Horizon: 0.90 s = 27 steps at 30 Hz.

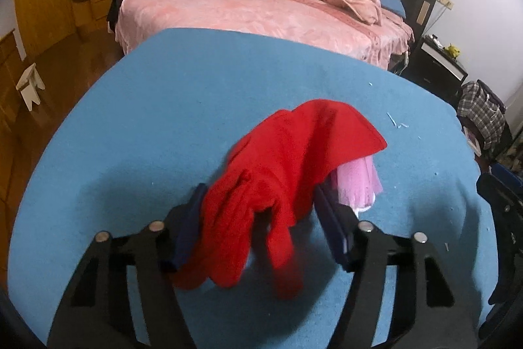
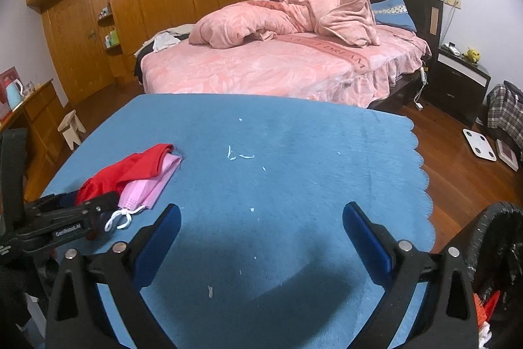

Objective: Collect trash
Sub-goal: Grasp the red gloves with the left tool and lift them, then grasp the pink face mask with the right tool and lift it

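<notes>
The left gripper (image 1: 261,211) has its fingers (image 1: 191,224) on either side of a red cloth (image 1: 287,159), which lies on the blue counter (image 2: 294,146) over a pink face mask (image 2: 148,188); whether they pinch it I cannot tell. The right gripper (image 2: 261,237) fingers (image 2: 366,237) are spread apart, nothing between them.

The left gripper (image 1: 261,208) was made of black plastic. It had two long arms with cut-out slots in them. Each arm had two round silver screws on top. Its fingers (image 1: 330,224) were flat and dark blue. From the right wrist camera, at 9 o'clock, white letters ran along its black side.

The right gripper (image 2: 261,237) looked the same, black with shiny silver screws. Its pads (image 2: 367,237) were a brighter blue with tiny ridges.
</notes>
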Tool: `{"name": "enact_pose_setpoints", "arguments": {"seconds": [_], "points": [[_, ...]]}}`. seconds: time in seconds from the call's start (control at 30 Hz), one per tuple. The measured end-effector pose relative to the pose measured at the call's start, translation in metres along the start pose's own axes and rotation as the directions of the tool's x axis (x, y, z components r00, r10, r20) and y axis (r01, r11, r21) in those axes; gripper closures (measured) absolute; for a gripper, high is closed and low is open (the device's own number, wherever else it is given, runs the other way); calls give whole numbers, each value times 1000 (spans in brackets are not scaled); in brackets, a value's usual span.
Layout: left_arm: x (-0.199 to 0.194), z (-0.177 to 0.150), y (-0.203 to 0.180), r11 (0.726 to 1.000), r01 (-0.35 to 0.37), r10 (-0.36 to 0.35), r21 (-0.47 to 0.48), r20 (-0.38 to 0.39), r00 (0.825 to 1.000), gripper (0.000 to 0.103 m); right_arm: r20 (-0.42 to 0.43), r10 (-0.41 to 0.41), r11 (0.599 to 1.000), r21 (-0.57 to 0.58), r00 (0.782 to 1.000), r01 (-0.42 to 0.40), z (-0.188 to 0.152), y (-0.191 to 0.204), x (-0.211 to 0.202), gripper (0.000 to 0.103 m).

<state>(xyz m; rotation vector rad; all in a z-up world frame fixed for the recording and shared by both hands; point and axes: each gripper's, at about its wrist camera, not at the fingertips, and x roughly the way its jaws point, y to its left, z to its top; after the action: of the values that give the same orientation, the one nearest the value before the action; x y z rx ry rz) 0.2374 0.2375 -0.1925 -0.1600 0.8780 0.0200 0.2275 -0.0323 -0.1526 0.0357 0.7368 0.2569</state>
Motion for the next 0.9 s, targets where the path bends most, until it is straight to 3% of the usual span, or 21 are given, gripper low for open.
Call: {"name": "enact_pose_setpoints", "arguments": {"seconds": [0.07, 0.1, 0.17, 0.3, 0.43, 0.63, 0.9], "points": [[1, 1, 1, 1000, 1, -1, -7, 2, 1000, 65, -5, 0, 1000, -1, 1000, 0, -1, 1, 2, 6], [1, 1, 1, 1000, 2, -2, -11, 3, 1000, 69, -8, 0, 1000, -2, 1000, 0, -1, 2, 3, 6], [1, 0, 2, 1000, 4, -4, -21, 5, 1000, 90, -10, 2, 1000, -4, 1000, -2, -1, 4, 4, 6], [-8, -1, 10, 998, -15, 17, -55, 36, 999, 92, -12, 14, 1000, -17, 1000, -14, 0, 13, 6, 6], [-25, -1, 21, 995, -82, 87, -57, 80, 993, 92, -11, 38, 999, -32, 999, -38, 3, 25, 9, 6], [-35, -7, 55, 985, -139, 145, -105, 60, 988, 92, -11, 79, 995, -57, 997, -79, 6, 52, 17, 6], [-33, -8, 78, 979, -130, 138, -157, 43, 989, 92, -37, 100, 991, -87, 994, -103, 7, 87, 34, 6]]}}
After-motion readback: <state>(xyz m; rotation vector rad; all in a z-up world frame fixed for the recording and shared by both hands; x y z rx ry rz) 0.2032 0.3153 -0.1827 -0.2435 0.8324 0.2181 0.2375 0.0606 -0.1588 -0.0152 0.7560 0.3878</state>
